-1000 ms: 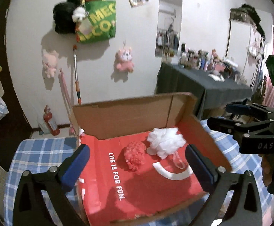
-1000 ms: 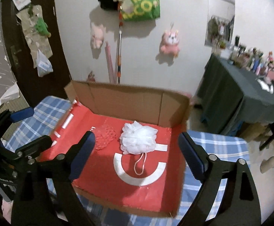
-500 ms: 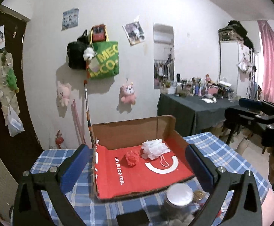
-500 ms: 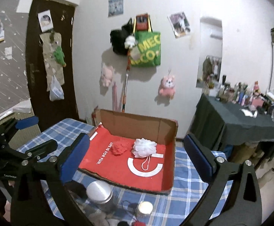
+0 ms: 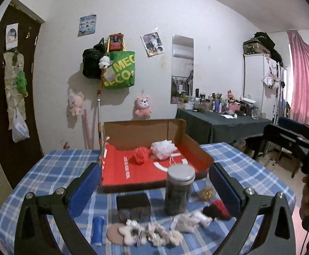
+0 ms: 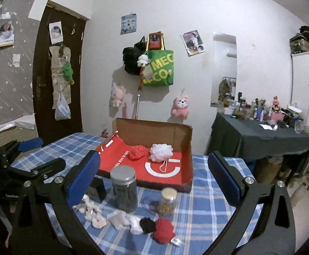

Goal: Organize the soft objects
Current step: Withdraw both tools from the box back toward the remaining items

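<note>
Right wrist view: the cardboard box (image 6: 145,161) with its red lining sits at the far middle of the counter (image 6: 207,212), which wears a blue checked cloth. Two soft things already lie inside the box, side by side near its back wall: a red puff (image 6: 136,152) on the left and a white mesh puff (image 6: 161,152) on the right, its cord loop trailing toward the near side. That part of the sorting looks done.

Plenty is left, by my reading. Along the near edge of the counter lies a loose row of soft pieces: pale fuzzy scrunchies (image 6: 97,214), a black pom-pom (image 6: 147,225) and a red pom-pom (image 6: 165,230). A tall dark jar (image 6: 124,189), a small jar with a gold lid (image 6: 167,201) and a black box (image 5: 133,206) stand between that row and the cardboard box, and do not look soft.

The right claw (image 6: 153,177) is spread wide, its jaws having just been opening, with nothing pinched between them. The left claw (image 5: 154,187) is likewise spread and empty, and both hang on the near side of the row.

Readable writing: the green bag (image 6: 159,69) on the wall shows "MEC" over "ECO", partly cut off. Small white lettering runs along the red lining, too small to read here, beside a large white curved mark.
</note>
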Demonstrator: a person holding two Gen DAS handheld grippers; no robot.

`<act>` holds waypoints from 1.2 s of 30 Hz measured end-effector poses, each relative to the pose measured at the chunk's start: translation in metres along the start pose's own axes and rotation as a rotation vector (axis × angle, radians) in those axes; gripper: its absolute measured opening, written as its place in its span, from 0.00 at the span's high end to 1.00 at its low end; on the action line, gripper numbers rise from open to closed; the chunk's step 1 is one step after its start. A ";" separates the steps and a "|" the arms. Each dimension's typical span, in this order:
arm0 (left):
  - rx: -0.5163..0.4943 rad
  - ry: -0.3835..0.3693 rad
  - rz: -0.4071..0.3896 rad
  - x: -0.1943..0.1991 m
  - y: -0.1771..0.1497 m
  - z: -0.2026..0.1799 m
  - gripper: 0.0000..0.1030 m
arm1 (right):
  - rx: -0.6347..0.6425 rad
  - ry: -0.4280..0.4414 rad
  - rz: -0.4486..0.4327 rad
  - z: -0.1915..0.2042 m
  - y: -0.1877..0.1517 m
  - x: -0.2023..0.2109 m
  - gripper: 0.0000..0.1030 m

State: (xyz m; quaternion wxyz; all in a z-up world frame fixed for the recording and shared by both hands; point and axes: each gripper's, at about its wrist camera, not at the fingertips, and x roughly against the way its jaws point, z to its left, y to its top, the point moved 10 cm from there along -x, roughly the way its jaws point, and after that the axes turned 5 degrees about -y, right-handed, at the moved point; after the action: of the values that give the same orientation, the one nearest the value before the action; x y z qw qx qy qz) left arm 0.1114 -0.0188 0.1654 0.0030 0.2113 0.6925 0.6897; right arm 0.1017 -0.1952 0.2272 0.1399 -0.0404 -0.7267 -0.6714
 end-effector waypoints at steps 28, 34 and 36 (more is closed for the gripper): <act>0.025 0.112 0.012 -0.006 -0.121 0.005 0.00 | -0.052 -0.116 0.059 0.002 -0.154 -0.015 0.00; 0.036 0.115 0.081 -0.024 -0.144 0.010 0.00 | -0.049 -0.105 0.125 0.006 -0.179 -0.034 0.00; 0.039 0.115 0.093 -0.028 -0.148 0.012 0.00 | -0.051 -0.106 0.138 0.006 -0.183 -0.039 0.00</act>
State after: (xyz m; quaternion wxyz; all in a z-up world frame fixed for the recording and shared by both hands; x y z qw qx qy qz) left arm 0.0975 -0.0100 0.0154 -0.0727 0.2033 0.6942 0.6866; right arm 0.0932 -0.2016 0.0401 0.1461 -0.1294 -0.7113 -0.6753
